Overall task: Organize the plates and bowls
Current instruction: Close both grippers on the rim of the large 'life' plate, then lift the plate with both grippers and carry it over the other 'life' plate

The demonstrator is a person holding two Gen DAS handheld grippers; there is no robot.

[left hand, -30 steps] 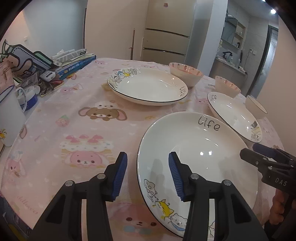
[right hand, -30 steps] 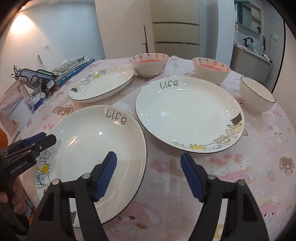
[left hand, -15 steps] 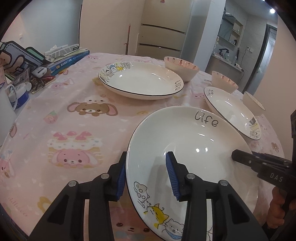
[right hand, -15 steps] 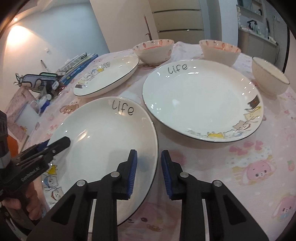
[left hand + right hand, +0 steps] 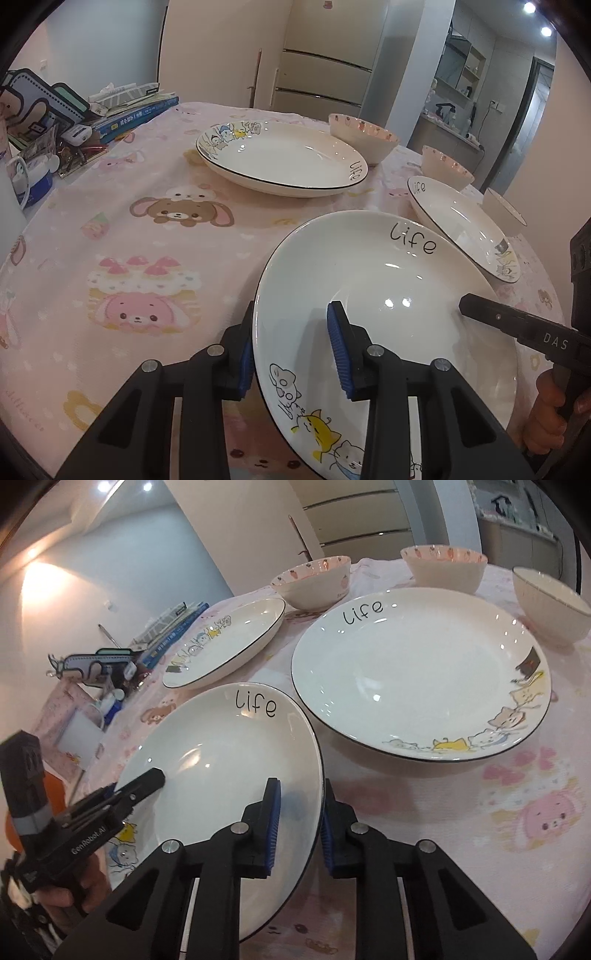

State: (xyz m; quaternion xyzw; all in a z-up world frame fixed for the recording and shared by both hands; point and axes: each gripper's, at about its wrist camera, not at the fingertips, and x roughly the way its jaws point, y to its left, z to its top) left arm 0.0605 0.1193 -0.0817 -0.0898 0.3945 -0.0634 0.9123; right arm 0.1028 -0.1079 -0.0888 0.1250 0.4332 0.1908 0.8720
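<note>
Nearest plate sits at the near edge of the table, "life" lettering on its far rim, cartoon cats on the near rim. Both grippers are on it from opposite sides. Left gripper straddles the plate's left rim: one blue pad outside/under the edge, the other inside the well. Its jaws have just been closing w/ the rim between them, and they look clamped on the plate. Right gripper does the same on the right rim, jaws also just been closing, pads pinching the edge. Plate's left side looks tilted up off the pink tablecloth.

Room to move: left of the plate is a wide bare stretch of cloth, nothing on it til the clutter at the far left edge, i.e. books, a mug and small bits. Right side is tighter. A second plate lies just beside the held one, rims near but apart. Third plate is farther back, well apart.

Behind those: two pink-patterned bowls and a white bowl at the far right edge, all apart from each other. A fridge stands beyond the table.
</note>
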